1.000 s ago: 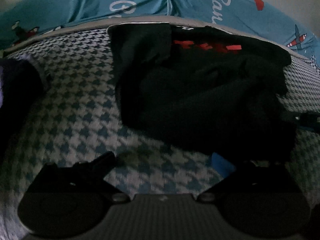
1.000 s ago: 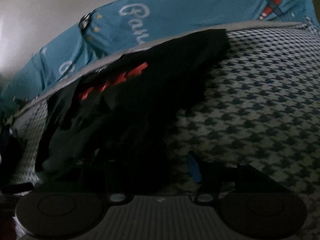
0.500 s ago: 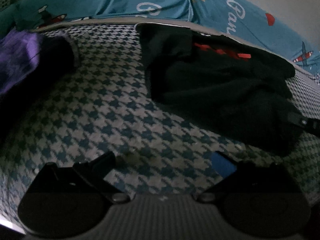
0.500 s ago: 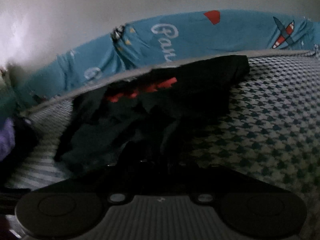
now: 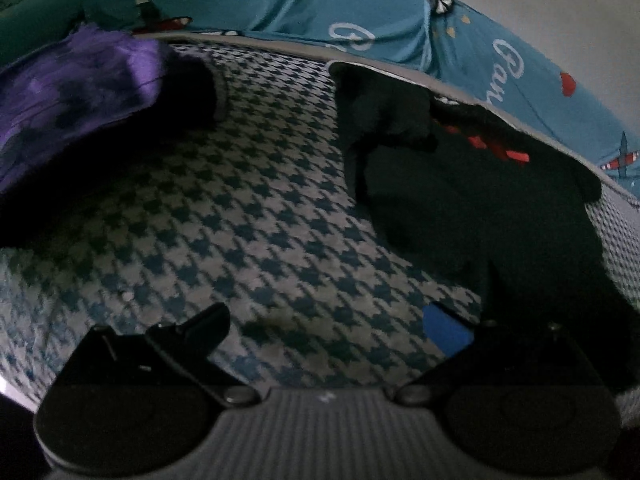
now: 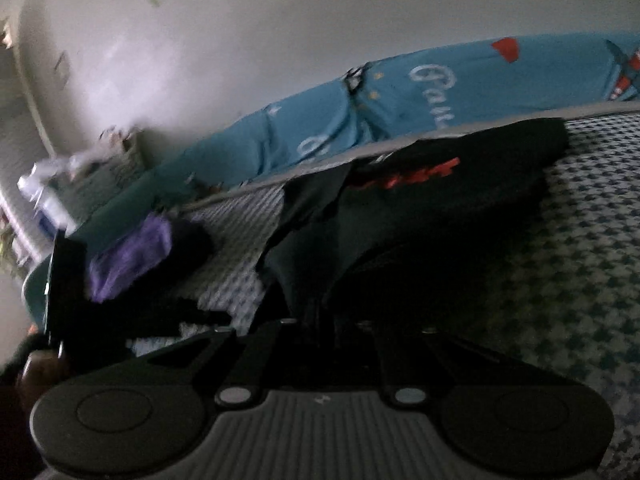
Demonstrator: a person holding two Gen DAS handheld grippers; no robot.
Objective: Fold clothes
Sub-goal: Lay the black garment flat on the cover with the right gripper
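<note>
Right wrist view: right gripper (image 6: 320,320) fingers pinched narrow on near hem of black garment (image 6: 440,216); cloth runs straight ahead from fingertips, long axis toward teal sheet (image 6: 400,108) at far bed edge. Left gripper (image 5: 326,322) fingers wide, nothing between, over houndstooth cover (image 5: 240,208); garment lies to its right, apart. Right hand nearer.

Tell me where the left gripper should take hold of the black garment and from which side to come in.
Grip the black garment at its near-left edge, where it lies thin on the houndstooth cover. Probably come in low from the bare cover on the left with the open left gripper. The right gripper is already shut on the garment's other end.
</note>
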